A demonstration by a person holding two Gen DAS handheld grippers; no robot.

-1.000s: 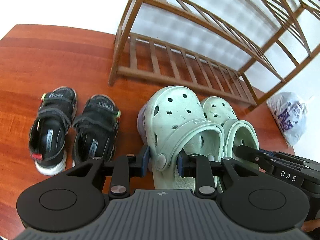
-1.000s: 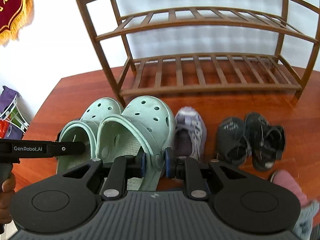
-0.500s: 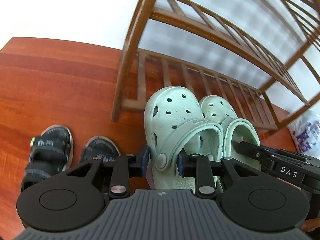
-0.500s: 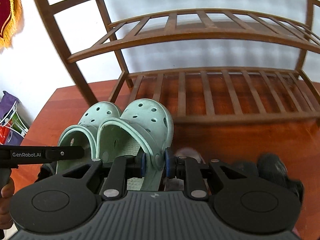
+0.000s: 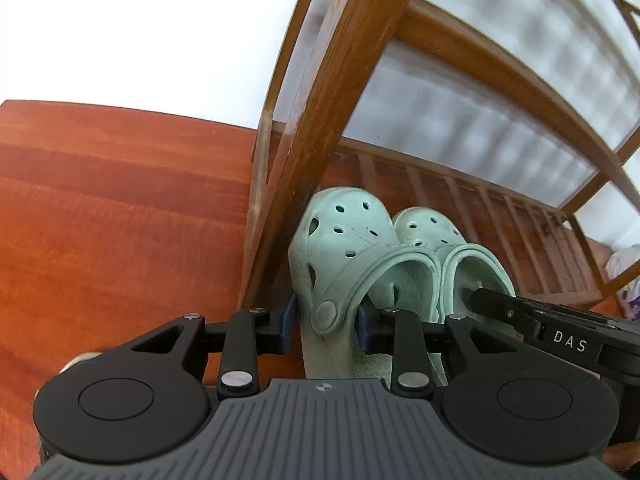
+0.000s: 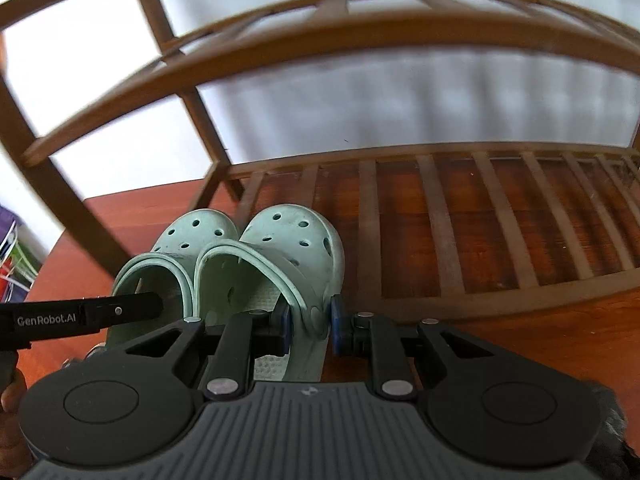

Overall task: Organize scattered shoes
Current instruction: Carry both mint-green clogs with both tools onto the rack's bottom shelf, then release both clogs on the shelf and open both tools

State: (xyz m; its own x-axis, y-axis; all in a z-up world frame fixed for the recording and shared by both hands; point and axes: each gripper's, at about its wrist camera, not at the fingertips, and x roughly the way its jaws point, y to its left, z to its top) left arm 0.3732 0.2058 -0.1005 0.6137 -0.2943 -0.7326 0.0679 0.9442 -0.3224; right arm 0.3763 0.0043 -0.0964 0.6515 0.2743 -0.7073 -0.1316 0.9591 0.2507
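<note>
"DAS" is legible on my right hand-held gripper [image 5: 476,300]; "GenRobot.AI" on my left hand-held gripper [image 6: 160,306]. Each is clamped on a mint clog's heel rim: left clog [image 5: 344,240], right clog [image 6: 296,240]. Both clogs extend toward 12 o'clock, toes over the shoe rack [image 6: 480,220] bottom shelf.
</note>
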